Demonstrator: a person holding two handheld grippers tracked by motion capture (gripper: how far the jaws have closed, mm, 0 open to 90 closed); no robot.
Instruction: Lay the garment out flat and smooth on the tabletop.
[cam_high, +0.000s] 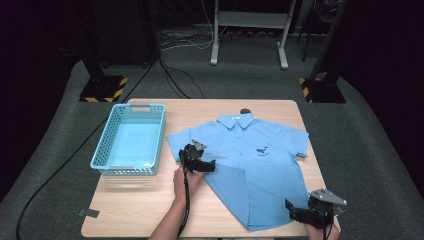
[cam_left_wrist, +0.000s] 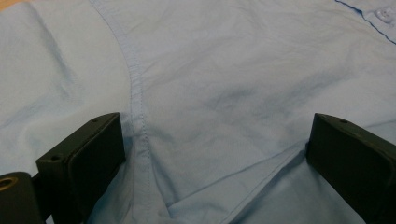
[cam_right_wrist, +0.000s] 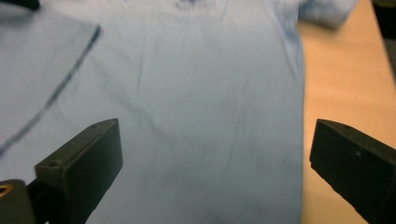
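A light-blue short-sleeved shirt lies spread face-up on the wooden table, collar at the far side, hem toward the person; a small dark emblem sits on its chest, and the side of the shirt nearer the basket is folded in over the front, leaving a slanted edge across the lower body; the shirt serves here as the landmark. A light-blue plastic basket stands on the table just beside the shirt, on the side of the folded-in edge, apart from the cloth. The left gripper hovers over the shirt at that folded edge, near the sleeve seam; in the left gripper view its jaws stand wide apart with nothing between them but cloth below — the curved armhole seam runs up past the left jaw, and a fold crosses beneath. The right gripper is at the shirt's near hem corner, on the side away from the basket; in the right gripper view its jaws are likewise spread wide and hold nothing, one over the cloth, the other over bare table beyond the shirt's side edge; the picture there is somewhat blurred. A small dark object lies on the table just beyond the collar — what it is I cannot tell.
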